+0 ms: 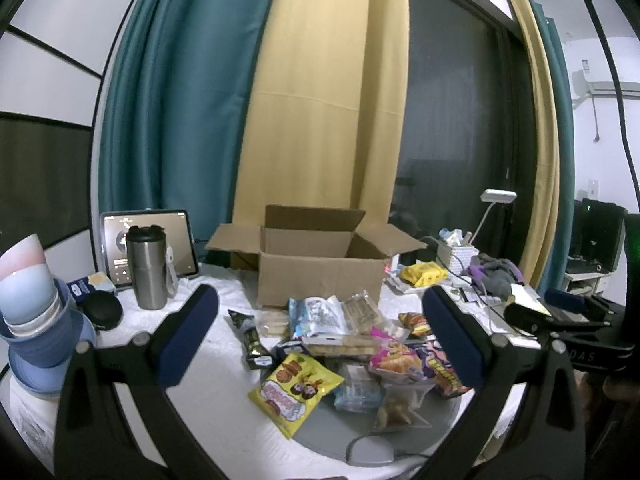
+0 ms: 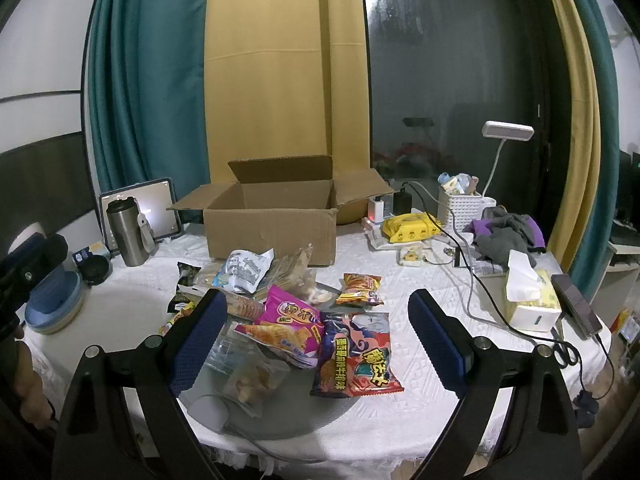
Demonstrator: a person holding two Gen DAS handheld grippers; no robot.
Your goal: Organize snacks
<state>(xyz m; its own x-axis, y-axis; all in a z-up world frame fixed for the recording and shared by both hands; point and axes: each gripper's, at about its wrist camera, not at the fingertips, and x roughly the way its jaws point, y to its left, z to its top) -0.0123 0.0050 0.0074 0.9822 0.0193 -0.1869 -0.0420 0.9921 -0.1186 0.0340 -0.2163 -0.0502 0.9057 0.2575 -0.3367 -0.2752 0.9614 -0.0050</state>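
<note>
A pile of snack packets lies on the white tablecloth in front of an open cardboard box. In the left wrist view I see a yellow packet, a pink chip bag and a black packet. In the right wrist view the pink bag and a red-purple bag lie nearest. My left gripper is open and empty above the pile. My right gripper is open and empty, hovering over the pink and red-purple bags.
A steel tumbler and tablet stand back left, stacked bowls at far left. A yellow wipes pack, white basket, lamp, cables, tissue box and phone crowd the right side.
</note>
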